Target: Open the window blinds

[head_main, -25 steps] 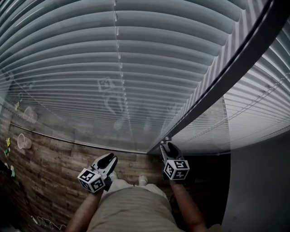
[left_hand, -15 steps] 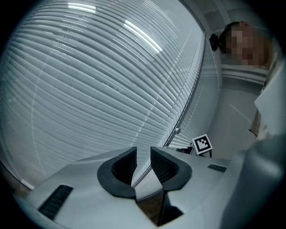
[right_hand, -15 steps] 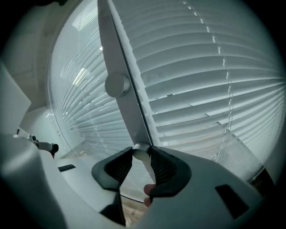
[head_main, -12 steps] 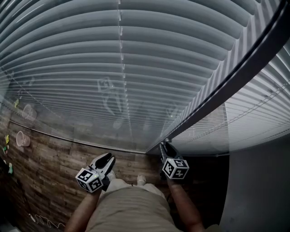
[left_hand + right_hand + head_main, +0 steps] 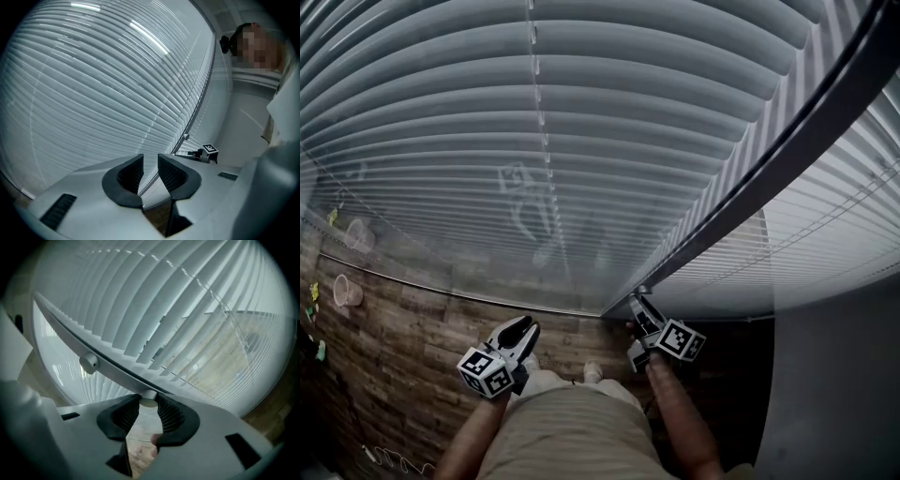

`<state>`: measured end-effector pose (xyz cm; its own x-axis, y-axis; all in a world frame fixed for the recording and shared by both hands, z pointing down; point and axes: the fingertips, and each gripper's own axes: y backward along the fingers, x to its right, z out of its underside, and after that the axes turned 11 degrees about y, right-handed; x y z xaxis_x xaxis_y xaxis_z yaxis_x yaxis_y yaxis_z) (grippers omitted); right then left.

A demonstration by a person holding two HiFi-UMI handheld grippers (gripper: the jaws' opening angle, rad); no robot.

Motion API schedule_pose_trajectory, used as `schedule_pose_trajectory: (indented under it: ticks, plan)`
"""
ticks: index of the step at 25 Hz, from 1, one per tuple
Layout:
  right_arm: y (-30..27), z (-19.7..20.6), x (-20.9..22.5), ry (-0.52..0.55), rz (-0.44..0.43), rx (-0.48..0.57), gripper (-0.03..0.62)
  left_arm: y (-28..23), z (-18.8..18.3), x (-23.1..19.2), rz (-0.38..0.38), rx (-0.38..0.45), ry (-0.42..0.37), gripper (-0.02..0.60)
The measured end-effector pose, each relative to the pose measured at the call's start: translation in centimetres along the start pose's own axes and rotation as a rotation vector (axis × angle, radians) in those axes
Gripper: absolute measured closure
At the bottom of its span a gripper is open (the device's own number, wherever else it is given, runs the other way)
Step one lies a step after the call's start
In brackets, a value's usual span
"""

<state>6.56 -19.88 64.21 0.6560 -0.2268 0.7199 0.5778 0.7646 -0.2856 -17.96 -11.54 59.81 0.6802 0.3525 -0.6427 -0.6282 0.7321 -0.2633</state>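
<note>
Rolled to one side since a second ago, my right gripper (image 5: 643,309) now shows its cube of black-and-white square markers (image 5: 680,340) tilted. Its jaws have just been closing, and the dark ribbed pads (image 5: 123,416) pinch a small white round knob (image 5: 148,400) at the foot of the dark upright frame post (image 5: 787,141) between two panes.

My left gripper (image 5: 523,330) hangs beside it, short of the glass, with its own marker cube (image 5: 486,371) facing up. Its dark ribbed jaws stand parted with nothing between them.

Pale grey horizontal slatted window blinds (image 5: 581,112) fill both panes before me, their smooth narrow slats strung on thin cords (image 5: 539,103). In the left pane the slats lie nearly flat on one another. In the right gripper view some slats stand angled, with a pale blur showing between them. A second white round knob (image 5: 89,363) sits further along the same post. Below, a clear plastic cup (image 5: 347,292) stands on brown wood-plank flooring (image 5: 403,328).
</note>
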Motion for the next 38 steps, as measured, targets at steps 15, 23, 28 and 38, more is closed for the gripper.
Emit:
schedule_pose_trajectory:
  ticks: [15,23,28,38]
  plan:
    - [-0.3,0.3,0.6,-0.543,-0.232,0.085,0.465,0.4,0.2,0.1,-0.004,0.002,0.007,0.476]
    - [0.1,0.9,0.1,0.141,0.018,-0.011,0.398,0.7,0.3,0.4,0.0,0.005,0.008,0.475]
    - [0.6,0.9,-0.6,0.783,0.286,-0.072,0.398,1.0,0.5,0.3,-0.003,0.006,0.009,0.476]
    - [0.1,0.6,-0.7,0.776,0.337,-0.049,0.455,1.5,0.2,0.0,-0.013,0.018,0.011,0.476]
